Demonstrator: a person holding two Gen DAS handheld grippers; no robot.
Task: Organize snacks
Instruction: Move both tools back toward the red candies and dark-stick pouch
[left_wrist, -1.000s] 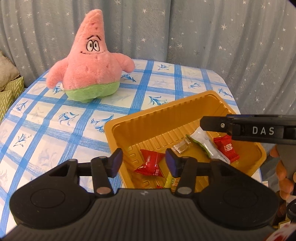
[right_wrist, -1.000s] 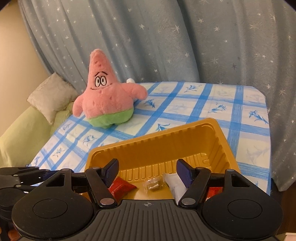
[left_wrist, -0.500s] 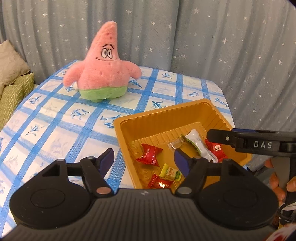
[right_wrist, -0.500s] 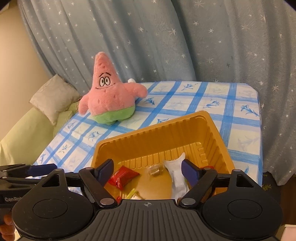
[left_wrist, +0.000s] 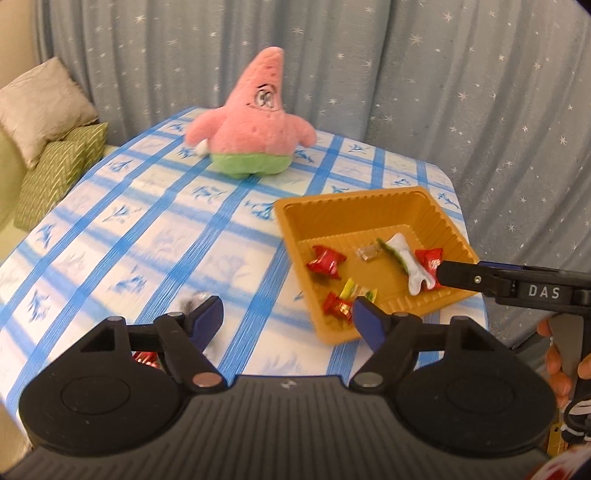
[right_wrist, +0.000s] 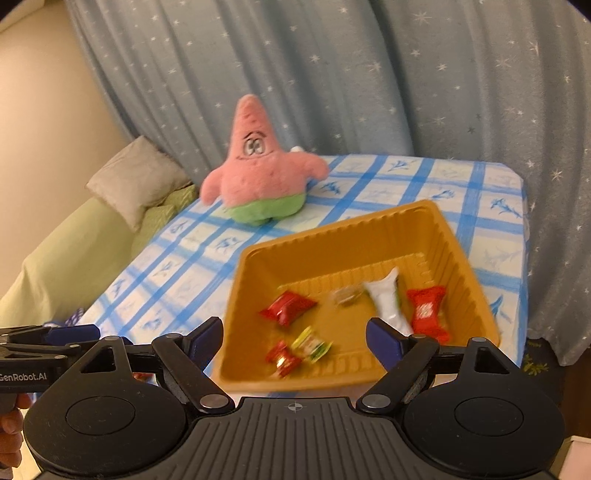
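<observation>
Right wrist view, right gripper (right_wrist: 294, 341) fingers just opening, empty, left gripper (left_wrist: 287, 317) likewise, snacks in tray (right_wrist: 332, 236).

1. You see a pink star plush (left_wrist: 255, 140) upright on the checked tablecloth (left_wrist: 147, 236).
2. Starry curtains (right_wrist: 332, 74) hang behind.
3. Cushions (left_wrist: 48, 129) lie beside your table.
</observation>
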